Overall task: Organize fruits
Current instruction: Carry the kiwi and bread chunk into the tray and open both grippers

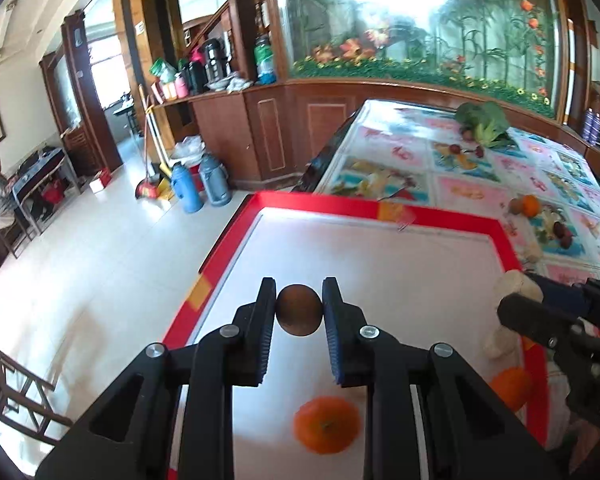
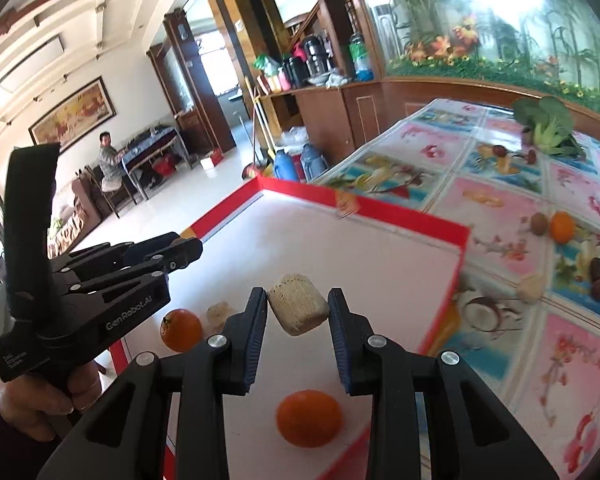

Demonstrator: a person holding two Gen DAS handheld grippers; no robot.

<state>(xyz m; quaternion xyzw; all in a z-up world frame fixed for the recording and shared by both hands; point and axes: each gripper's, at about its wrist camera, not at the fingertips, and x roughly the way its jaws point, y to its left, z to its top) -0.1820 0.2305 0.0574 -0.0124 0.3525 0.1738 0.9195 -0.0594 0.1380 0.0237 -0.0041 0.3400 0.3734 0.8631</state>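
My left gripper [image 1: 299, 312] is shut on a round brown fruit [image 1: 299, 310] and holds it above the white tray with a red rim [image 1: 380, 208]. My right gripper [image 2: 297, 311] is shut on a pale corn piece [image 2: 298, 304] over the same tray [image 2: 400, 236]. Oranges lie in the tray [image 1: 326, 424] [image 1: 510, 389] [image 2: 309, 417] [image 2: 181, 329], beside a small pale piece [image 2: 219, 313]. The left gripper also shows in the right wrist view [image 2: 187, 250], the right gripper in the left wrist view [image 1: 512, 304].
On the patterned tablecloth [image 2: 500, 200] right of the tray lie a kiwi [image 2: 538, 223], an orange [image 2: 562, 227], red dates [image 2: 598, 280], a pale piece [image 2: 531, 289] and leafy greens [image 2: 548, 124]. The tray's left edge overhangs the floor [image 1: 79, 260].
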